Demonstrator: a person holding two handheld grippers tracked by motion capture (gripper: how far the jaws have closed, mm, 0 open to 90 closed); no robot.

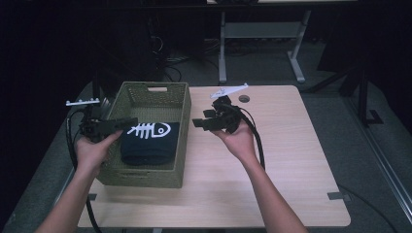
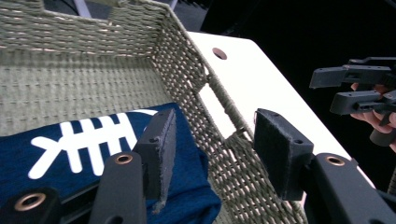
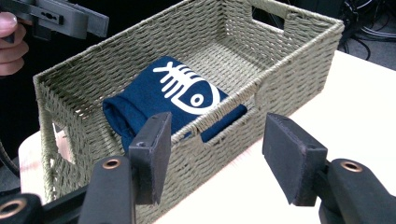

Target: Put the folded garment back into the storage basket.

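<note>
1. Black left tool [image 1: 130,121], held in the left hand [image 1: 92,148] at 9 o'clock of the counter [image 1: 291,160], over the left rim of the basket; jaws parted, just been opening, nothing between the pads [image 2: 161,149].
2. Woven olive-green basket [image 1: 182,121] on the counter's left part, handle cut-outs in its end walls.
3. Folded navy cloth [image 1: 148,145] with a white fish-skeleton print lying flat on the basket floor, toward 6 o'clock inside it, near end touching the basket's near wall.
4. Black right tool [image 1: 198,123], held in the right hand [image 1: 240,141] just right of the basket, above bare counter, jaws pointing toward 9 o'clock at the basket's right wall; jaws apart, just been opening, gripping nothing.
5. Small round hole [image 1: 244,98] in the light wood counter at 12 o'clock, beyond the right tool.
</note>
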